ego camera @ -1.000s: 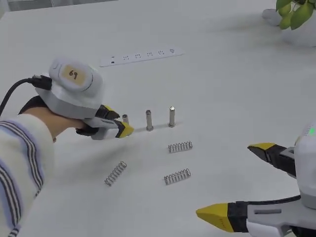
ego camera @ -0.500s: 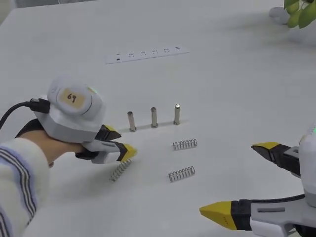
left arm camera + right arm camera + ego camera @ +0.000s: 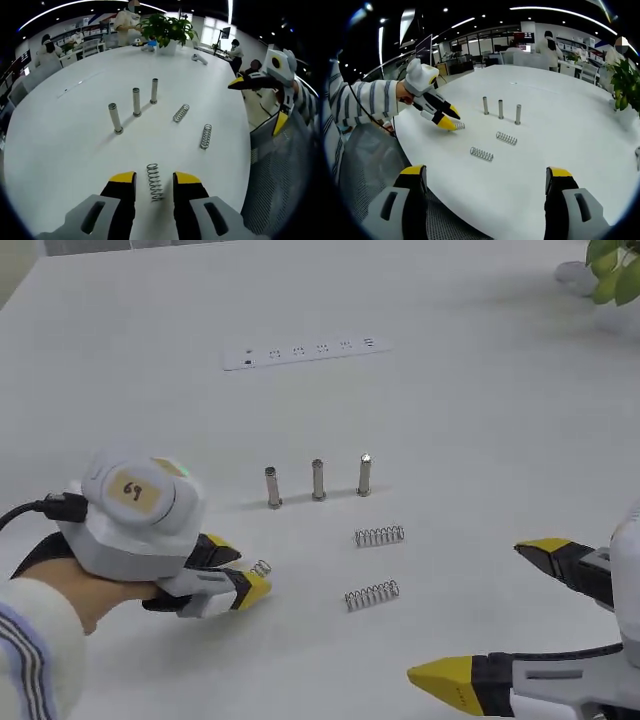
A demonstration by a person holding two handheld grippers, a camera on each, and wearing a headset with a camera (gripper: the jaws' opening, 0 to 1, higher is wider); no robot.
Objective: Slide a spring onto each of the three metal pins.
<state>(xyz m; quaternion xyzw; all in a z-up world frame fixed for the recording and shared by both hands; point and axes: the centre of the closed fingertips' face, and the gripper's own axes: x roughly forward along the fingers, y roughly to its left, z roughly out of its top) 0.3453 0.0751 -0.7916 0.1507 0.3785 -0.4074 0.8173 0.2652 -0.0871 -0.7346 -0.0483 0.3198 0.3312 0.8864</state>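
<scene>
Left fingers (image 3: 123, 178): set to a narrow gap, one yellow tip on each side of the nearest spring (image 3: 154, 181). A sliver of table (image 3: 450, 390) shows on both sides of the coil, so nothing is clamped yet.
Left gripper (image 3: 240, 568): at the lower left of the head view, low over the table, with its tips at the end of the nearest spring.
Right gripper (image 3: 485, 171): jaws spread wide and empty, at the lower right of the head view, well apart from the work.
Nearest spring: lies flat at the lower centre of the left gripper view, roughly in line with the jaws. In the head view it sits below and left of the pins.
Other springs: the upper spring (image 3: 379, 536) lies just below the right pin (image 3: 365, 474), and the lower spring (image 3: 371, 594) lies further down the frame. Both are flat on the table and apart from either gripper.
Pins: the left pin (image 3: 272, 487), middle pin (image 3: 318, 480) and right pin stand upright in a row at the centre of the head view, all bare.
Step in hand: the first pick-up, judging by the bare pins and the straddled coil.
Next move: likely a light close on the coil so it does not buckle, then a lift, a turn to upright and a careful line-up of its bore over a pin top, probably the left pin, which is closest.
</scene>
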